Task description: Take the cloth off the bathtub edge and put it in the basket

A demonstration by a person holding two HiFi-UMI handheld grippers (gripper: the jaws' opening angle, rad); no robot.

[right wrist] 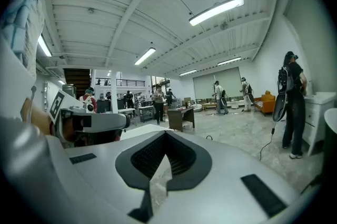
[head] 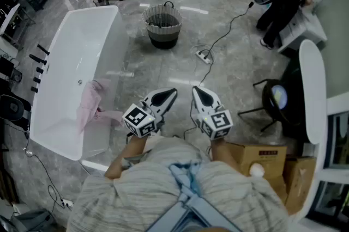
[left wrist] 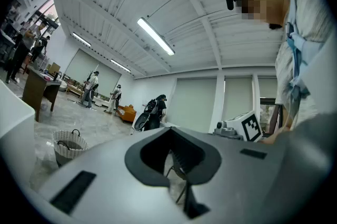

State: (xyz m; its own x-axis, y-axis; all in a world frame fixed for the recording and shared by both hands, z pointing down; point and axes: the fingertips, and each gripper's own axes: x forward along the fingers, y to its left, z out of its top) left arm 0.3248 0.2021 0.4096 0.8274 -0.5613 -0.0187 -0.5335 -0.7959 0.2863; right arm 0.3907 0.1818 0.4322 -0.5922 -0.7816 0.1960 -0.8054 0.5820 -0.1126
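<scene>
Both my left gripper [head: 168, 96] and right gripper [head: 197, 93] are shut with nothing in them, held close to my body. The pink cloth [head: 89, 104] drapes over the bathtub [head: 65, 56] edge to my left. I should open the left jaws, pinch the fold on the rim, lift clear, then carry it to the basket [head: 150, 17] ahead, minding the power strip [head: 204, 55] on the floor near it

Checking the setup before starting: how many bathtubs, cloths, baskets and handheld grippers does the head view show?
White freestanding bathtub: 1
Pink cloth draped over its edge: 1
Round woven basket: 1
Handheld grippers: 2 (left gripper, right gripper)
Total: 5
</scene>
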